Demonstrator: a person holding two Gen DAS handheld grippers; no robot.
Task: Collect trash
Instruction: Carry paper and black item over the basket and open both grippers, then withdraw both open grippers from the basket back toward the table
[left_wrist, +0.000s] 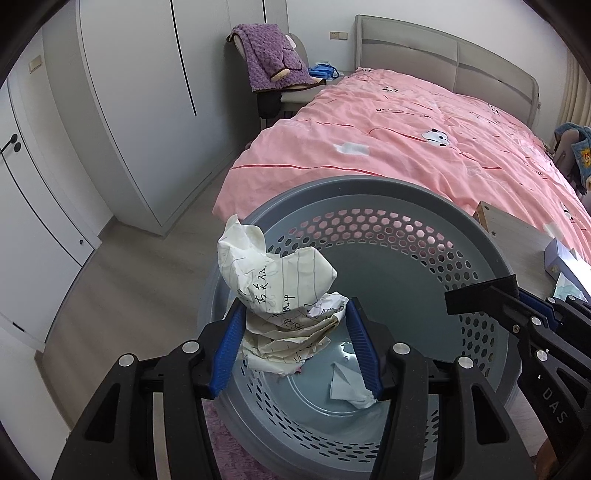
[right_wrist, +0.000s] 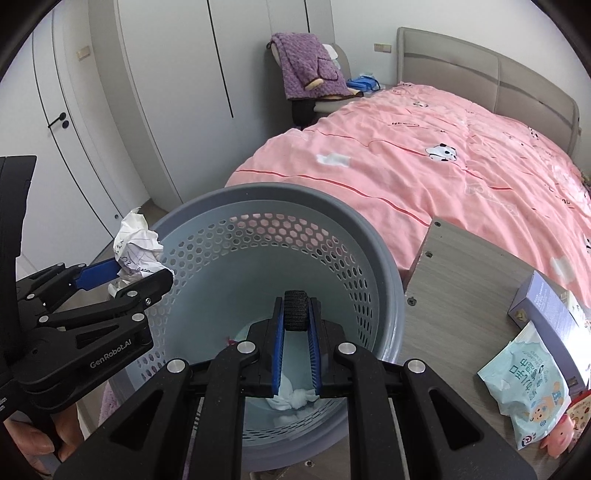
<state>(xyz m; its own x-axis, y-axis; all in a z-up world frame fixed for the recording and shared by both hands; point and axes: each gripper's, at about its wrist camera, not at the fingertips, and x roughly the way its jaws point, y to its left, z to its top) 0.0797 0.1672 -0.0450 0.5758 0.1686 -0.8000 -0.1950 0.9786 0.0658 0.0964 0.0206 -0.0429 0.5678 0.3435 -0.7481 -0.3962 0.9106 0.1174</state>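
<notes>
Now over the grey basket (left_wrist: 406, 206), both loads held above its mouth.
Left gripper (left_wrist: 295, 332) half-spread, clamping crumpled paper (left_wrist: 280, 280) above near rim; right gripper (right_wrist: 295, 325) nearly closed, pinching small black roll (right_wrist: 295, 310) over centre; white scraps (right_wrist: 295, 400) inside, partly hidden.

bed (left_wrist: 406, 122) cut off (right edge), wardrobe (left_wrist: 140, 92) top cropped

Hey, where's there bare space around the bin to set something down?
Bare desk runs from the bin to the box and wipes pack; its right edge is crowded. The bed behind is open. Over the bin, both tongs, left and right, fill the mouth.
</notes>
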